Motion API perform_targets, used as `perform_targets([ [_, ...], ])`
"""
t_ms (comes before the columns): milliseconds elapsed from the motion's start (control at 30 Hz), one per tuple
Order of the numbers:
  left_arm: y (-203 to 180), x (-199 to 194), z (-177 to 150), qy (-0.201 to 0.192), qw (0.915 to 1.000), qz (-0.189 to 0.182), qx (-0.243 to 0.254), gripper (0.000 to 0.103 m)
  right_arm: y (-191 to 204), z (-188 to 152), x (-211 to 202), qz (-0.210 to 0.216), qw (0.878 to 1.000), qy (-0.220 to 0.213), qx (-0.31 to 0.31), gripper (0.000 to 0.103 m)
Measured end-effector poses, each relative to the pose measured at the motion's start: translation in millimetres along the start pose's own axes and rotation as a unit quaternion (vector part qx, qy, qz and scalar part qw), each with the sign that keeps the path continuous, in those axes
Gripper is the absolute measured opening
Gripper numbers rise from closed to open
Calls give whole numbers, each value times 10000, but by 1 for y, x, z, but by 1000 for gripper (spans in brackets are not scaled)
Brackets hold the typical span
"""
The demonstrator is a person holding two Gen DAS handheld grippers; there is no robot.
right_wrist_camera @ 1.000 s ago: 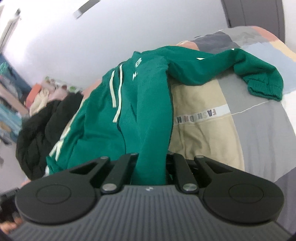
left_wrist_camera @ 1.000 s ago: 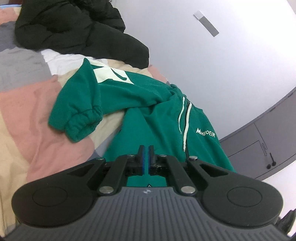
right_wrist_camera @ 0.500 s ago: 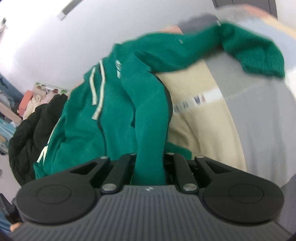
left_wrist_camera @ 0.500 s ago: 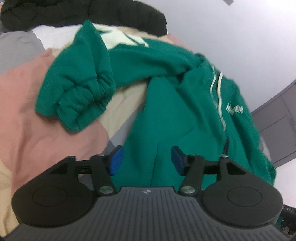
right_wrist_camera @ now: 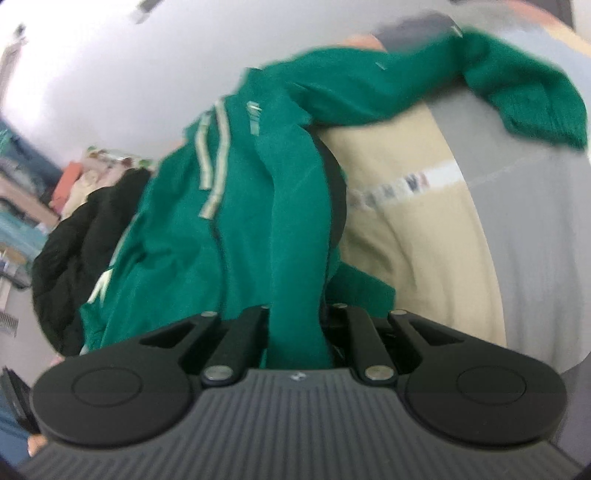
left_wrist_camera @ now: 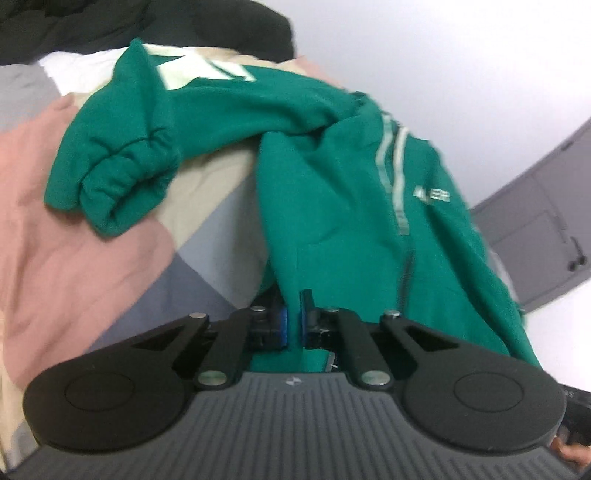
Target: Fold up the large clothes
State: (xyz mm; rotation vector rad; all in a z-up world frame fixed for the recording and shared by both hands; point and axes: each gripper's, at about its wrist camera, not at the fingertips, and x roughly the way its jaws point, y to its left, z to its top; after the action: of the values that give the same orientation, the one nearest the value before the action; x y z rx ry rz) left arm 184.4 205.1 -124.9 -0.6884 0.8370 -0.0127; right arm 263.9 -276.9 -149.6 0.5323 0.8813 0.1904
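A green hoodie with pale drawstrings lies crumpled on a patchwork bedspread. One cuffed sleeve is flung out to the left. My left gripper is shut, its blue pads pinching the hoodie's near edge. In the right wrist view the same hoodie rises in a taut fold into my right gripper, which is shut on it; the cloth hides the fingertips. The other sleeve lies at the far right on the bedspread.
A black padded jacket is heaped at the far end of the bed, also in the right wrist view as the black jacket. A grey cabinet stands against the white wall. Cluttered shelves are at the far left.
The left jaws were shut, spread wide over the hoodie's edge, then closed on the cloth while sinking closer to it. The right gripper kept its hold and dropped slightly.
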Motion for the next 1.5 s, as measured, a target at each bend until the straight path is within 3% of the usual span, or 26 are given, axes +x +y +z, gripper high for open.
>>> perform_targets([
  [67,-9,-15,0,30,9999,-95,105,7,15,3,-18,14,9991,-99,-421,9],
  [200,-9,-28,-1,206,9997,138,52,7,13,5,-30,-224,9974,59,-689,9],
  [333,-9,-11,-6,390,9973,504,356,7,-6,-3,-6,-797,9934,459,-689,10],
  [433,-1,-16,-9,412,9974,501,303,8,-19,-10,3,-814,9937,655,-404,14],
  [533,3,-20,-4,365,9978,520,186,8,-24,-12,-1,-788,9945,617,-319,19],
  [600,1,-25,-3,211,9975,621,260,9,-27,-12,-5,-815,9946,615,-198,30],
  [633,-3,-27,-5,147,9966,732,356,19,-30,-11,-6,-843,9946,594,-75,41],
  [667,-4,-29,-5,80,9957,816,434,29,-30,-13,-9,-818,9951,552,50,61],
  [700,-5,-33,-8,-79,9951,843,517,53,-32,-14,-11,-732,9960,492,139,81],
  [733,-8,-39,-12,-291,9940,835,648,64,-32,-16,-13,-651,9968,430,181,85],
  [933,-43,-60,-25,-1133,9766,790,1650,73,-19,-22,-24,-516,9987,8,14,83],
  [1000,-56,-61,-26,-1355,9689,808,1906,80,-10,-20,-31,-595,9972,-374,-256,83],
  [1100,-78,-53,-25,-1421,9577,906,2332,80,9,-15,-41,-696,9891,-1080,-724,83],
  [1167,-93,-41,-23,-1423,9518,1064,2501,80,23,-11,-42,-600,9842,-1305,-1038,83],
  [1233,-105,-31,-20,-1420,9500,996,2597,81,38,-7,-36,-473,9812,-1317,-1326,83],
  [1367,-126,2,-12,-1365,9454,906,2817,86,57,6,2,-189,9866,-818,-1399,82],
  [1500,-125,38,-15,-1553,9377,931,2966,86,74,6,45,-432,9819,-588,-1750,82],
])
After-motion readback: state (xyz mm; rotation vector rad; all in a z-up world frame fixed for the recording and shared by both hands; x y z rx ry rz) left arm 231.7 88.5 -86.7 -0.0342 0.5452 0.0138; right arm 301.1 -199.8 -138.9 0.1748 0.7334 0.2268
